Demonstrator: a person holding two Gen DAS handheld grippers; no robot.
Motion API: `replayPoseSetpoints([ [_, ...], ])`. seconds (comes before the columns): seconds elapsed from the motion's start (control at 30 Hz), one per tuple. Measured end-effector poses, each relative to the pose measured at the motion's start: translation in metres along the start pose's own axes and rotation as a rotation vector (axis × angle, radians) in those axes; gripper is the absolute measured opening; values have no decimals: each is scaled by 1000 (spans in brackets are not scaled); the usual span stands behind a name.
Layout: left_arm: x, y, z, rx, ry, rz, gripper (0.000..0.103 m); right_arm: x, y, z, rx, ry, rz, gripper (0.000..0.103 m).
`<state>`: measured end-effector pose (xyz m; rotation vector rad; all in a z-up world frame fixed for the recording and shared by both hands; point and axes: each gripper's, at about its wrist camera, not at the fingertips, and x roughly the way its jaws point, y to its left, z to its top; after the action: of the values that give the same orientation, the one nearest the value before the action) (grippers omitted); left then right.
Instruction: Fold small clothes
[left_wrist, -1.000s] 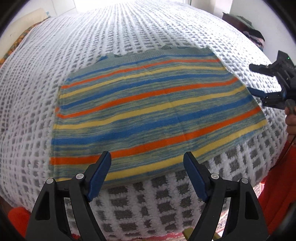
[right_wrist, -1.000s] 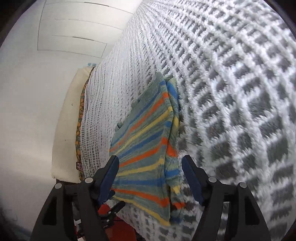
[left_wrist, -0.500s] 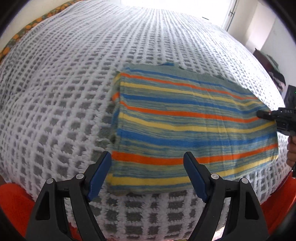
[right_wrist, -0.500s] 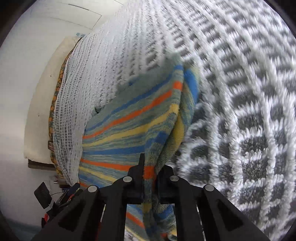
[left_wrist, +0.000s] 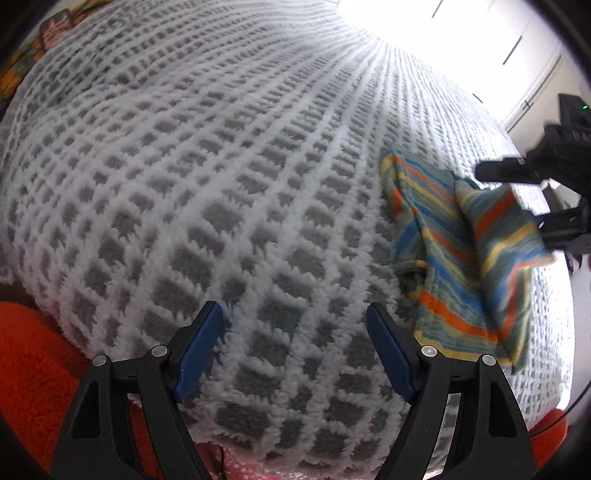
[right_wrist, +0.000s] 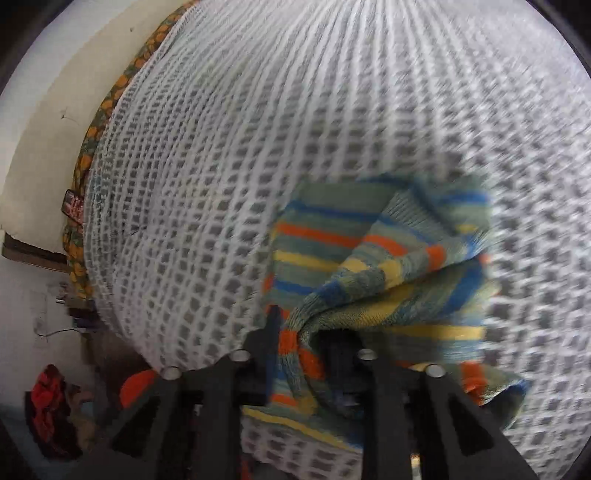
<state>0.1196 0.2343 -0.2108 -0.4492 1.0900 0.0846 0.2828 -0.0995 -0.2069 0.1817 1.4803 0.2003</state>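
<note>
A small striped knit garment, blue, orange, yellow and green, lies bunched on the white and grey checked blanket at the right of the left wrist view. My right gripper is shut on a fold of the garment and lifts that edge off the bed; it also shows in the left wrist view at the far right. My left gripper is open and empty, low over bare blanket, left of the garment.
The blanket covers the whole bed. An orange patterned sheet edge and a cream wall run along the far side. Orange fabric sits at the lower left. Red clothes lie on the floor.
My right gripper shut on the garment's edge and lifted it, folding the cloth over so it bunches. My left gripper swung left off the garment and stayed open.
</note>
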Motion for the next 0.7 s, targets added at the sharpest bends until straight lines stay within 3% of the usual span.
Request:
replayPoseSetpoints([
  [0.03,-2,4,0,-11,-5,-4,82,22,1,1,65,56,105,87],
  [0.07,-3,8,0,-18,-7,-5,82,34,3,-1,125,85,174,91],
  [0.13,-5,12,-1,-28,-12,-7,82,39,6,-2,191,64,228,95],
  [0.27,-4,14,-1,-35,-5,-18,82,8,8,3,158,23,289,101],
  [0.4,3,4,0,-12,12,-12,82,-18,12,11,85,13,242,103],
  [0.47,3,-3,-1,10,9,-11,82,-4,13,12,93,79,245,103],
  [0.53,0,-7,-3,29,2,-6,82,21,20,8,85,166,158,103],
  [0.63,-2,-7,-7,36,5,-3,82,57,57,0,-125,255,-100,103],
  [0.7,-1,-5,-9,39,9,1,82,79,86,-6,-252,349,-222,103],
])
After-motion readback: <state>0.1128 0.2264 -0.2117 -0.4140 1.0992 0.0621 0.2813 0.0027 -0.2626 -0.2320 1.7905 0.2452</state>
